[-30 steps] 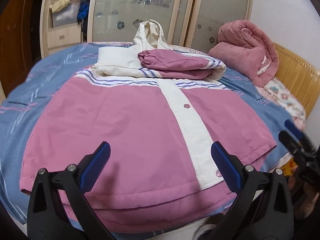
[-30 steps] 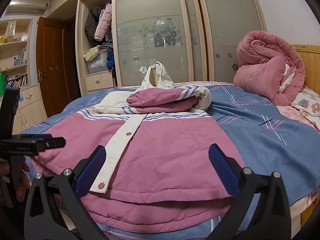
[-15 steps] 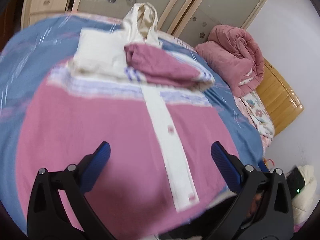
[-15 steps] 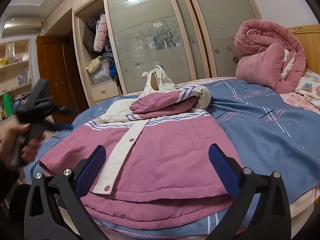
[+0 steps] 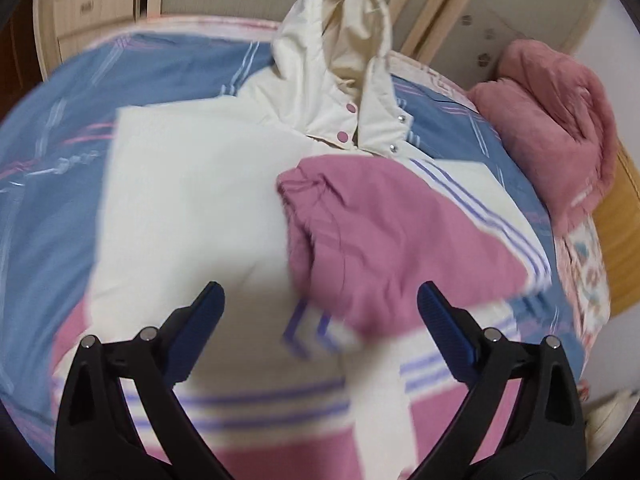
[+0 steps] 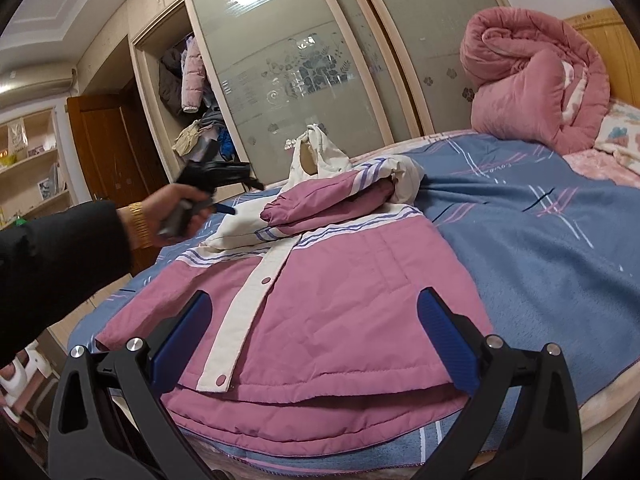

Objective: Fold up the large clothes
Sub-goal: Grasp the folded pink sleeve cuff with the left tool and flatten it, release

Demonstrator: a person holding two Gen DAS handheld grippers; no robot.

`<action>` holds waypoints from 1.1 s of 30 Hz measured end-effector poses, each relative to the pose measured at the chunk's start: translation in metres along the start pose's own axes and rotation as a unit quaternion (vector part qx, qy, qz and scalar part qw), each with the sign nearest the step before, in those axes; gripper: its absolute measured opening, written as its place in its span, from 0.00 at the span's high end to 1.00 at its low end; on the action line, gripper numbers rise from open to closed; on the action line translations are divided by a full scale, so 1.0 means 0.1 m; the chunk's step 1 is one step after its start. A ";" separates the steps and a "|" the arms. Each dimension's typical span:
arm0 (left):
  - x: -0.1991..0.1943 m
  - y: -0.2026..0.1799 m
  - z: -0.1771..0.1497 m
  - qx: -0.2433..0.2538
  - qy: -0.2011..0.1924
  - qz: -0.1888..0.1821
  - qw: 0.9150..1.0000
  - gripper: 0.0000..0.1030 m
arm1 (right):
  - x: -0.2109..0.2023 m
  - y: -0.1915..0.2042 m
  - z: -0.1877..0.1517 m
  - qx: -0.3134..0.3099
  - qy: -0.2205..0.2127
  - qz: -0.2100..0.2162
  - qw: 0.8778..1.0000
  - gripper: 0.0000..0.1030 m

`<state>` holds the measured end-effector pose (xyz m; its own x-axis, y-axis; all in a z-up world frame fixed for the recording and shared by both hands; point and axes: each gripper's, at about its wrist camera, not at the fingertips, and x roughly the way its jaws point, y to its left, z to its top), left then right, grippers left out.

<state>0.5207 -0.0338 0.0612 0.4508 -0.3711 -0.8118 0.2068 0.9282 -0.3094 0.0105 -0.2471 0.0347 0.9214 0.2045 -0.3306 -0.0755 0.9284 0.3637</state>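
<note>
A pink and cream hooded jacket (image 6: pixel 320 320) lies front up on the bed, its hem toward me. Both sleeves are folded across the chest, the pink sleeve (image 5: pixel 384 232) on top, with the cream hood (image 5: pixel 340 60) beyond. My left gripper (image 5: pixel 320 312) is open and empty, hovering above the upper chest next to the pink sleeve's cuff. It also shows in the right wrist view (image 6: pixel 228 196), held over the jacket's left shoulder. My right gripper (image 6: pixel 312 328) is open and empty above the jacket's hem.
The bed has a blue patterned cover (image 6: pixel 520 220). A rolled pink quilt (image 6: pixel 532 80) sits at the wooden headboard (image 6: pixel 600 36). A wardrobe with frosted sliding doors (image 6: pixel 320 60) stands behind the bed. White slippers (image 6: pixel 16 376) lie on the floor at left.
My left gripper has moved from the jacket's hem up and forward over the chest and folded sleeves. My right gripper has stayed near the hem, lifting and tilting slightly.
</note>
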 end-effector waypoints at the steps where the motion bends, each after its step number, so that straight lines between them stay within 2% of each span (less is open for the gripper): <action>1: 0.12 -0.02 0.07 -0.005 0.002 0.013 1.000 0.05 | 0.01 -0.01 0.01 0.004 0.002 0.000 1.000 0.01; 4: 0.39 -0.17 0.17 0.011 0.013 0.019 1.000 0.12 | 0.04 -0.06 0.02 0.018 0.006 0.001 1.000 0.01; 5: 0.48 -0.25 0.17 0.020 0.019 0.017 0.999 0.19 | 0.05 -0.07 0.02 0.020 0.007 0.000 1.000 0.01; 7: 0.67 -0.38 0.16 0.042 0.039 0.038 0.998 0.37 | 0.07 -0.09 0.03 0.021 0.009 -0.001 1.000 0.01; 9: 0.77 -0.44 0.14 0.048 0.044 0.077 0.995 0.64 | 0.09 -0.09 0.02 0.022 0.011 -0.004 1.000 0.01; 12: 0.64 -0.46 0.18 0.048 0.012 0.069 0.996 0.84 | 0.13 -0.07 0.01 0.019 0.017 -0.009 1.000 0.01; 15: 0.17 -0.52 0.22 0.078 -0.096 0.080 0.989 0.86 | 0.17 -0.05 0.01 0.013 0.022 -0.013 1.000 0.01; 16: -0.01 -0.55 0.23 0.096 -0.129 0.091 0.983 0.87 | 0.19 -0.03 0.00 0.011 0.023 -0.015 1.000 0.01; 19: -0.41 -0.57 0.20 0.146 -0.175 0.131 0.965 0.87 | 0.23 -0.01 -0.01 0.008 0.028 -0.017 0.999 0.01; 22: -0.53 -0.41 0.15 0.166 -0.166 0.173 0.957 0.87 | 0.27 0.03 -0.03 0.000 0.033 -0.018 0.999 0.01; 24: -0.50 -0.25 0.07 0.180 -0.146 0.204 0.951 0.86 | 0.30 0.07 -0.04 -0.006 0.035 -0.016 0.999 0.01; 27: -0.25 0.19 -0.07 0.161 -0.092 0.216 0.959 0.86 | 0.33 0.11 -0.06 -0.013 0.040 -0.018 0.999 0.01; 30: 0.01 0.47 -0.24 0.147 -0.061 0.222 0.962 0.82 | 0.37 0.16 -0.07 -0.023 0.045 -0.021 0.998 0.01; 32: 0.09 0.52 -0.36 0.150 -0.063 0.230 0.959 0.77 | 0.38 0.18 -0.08 -0.029 0.046 -0.024 0.998 0.01; 33: 0.13 0.51 -0.42 0.158 -0.073 0.240 0.955 0.73 | 0.39 0.19 -0.08 -0.031 0.046 -0.025 0.998 0.01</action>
<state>0.5010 0.0099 0.0136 0.6707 0.0737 -0.7380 0.1877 0.9458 0.2650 0.0416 -0.2190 0.0216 0.8855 0.1823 -0.4274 -0.0561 0.9550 0.2912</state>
